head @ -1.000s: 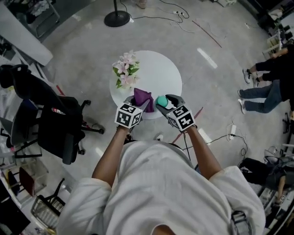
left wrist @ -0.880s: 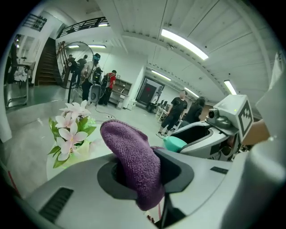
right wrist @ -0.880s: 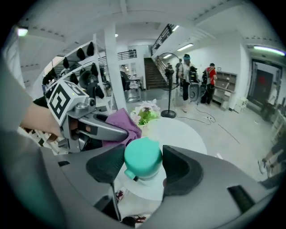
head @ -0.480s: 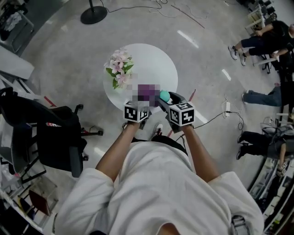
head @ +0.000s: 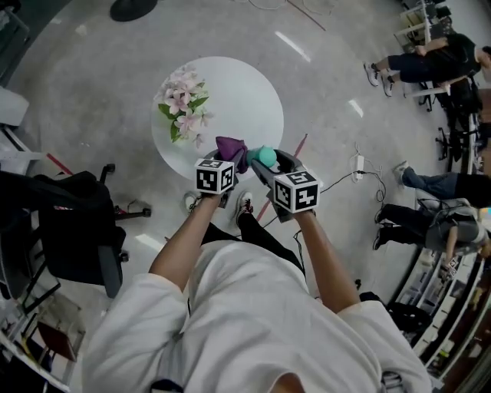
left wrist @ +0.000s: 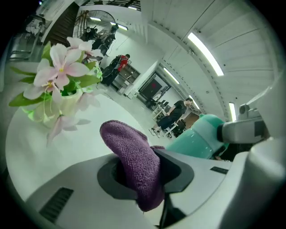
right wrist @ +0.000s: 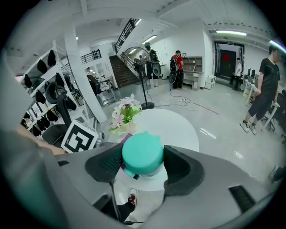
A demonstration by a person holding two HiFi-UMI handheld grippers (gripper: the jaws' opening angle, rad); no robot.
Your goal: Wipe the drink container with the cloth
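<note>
Closer now: left tongs [left wrist: 149,176] gripping one cloth [left wrist: 132,154], right tongs [right wrist: 142,172] one drink container [right wrist: 143,154].

Your work surface is a round white table [head: 245,92], standing on a grey polished floor [head: 100,61] that throws back the ceiling lights. One thing stands directly on the tabletop — a bunch of pink and white flowers [head: 180,104] with green leaves, upright in a pale pot [left wrist: 67,105], close to the rim on your left. On the floor around the table you have a black office chair [head: 73,230] well off to your left, the round dark base of a stand [head: 132,8] beyond the table, a red strip [head: 298,146] just beside the table's right edge, and a white power strip [head: 358,163] with its cable further right.
</note>
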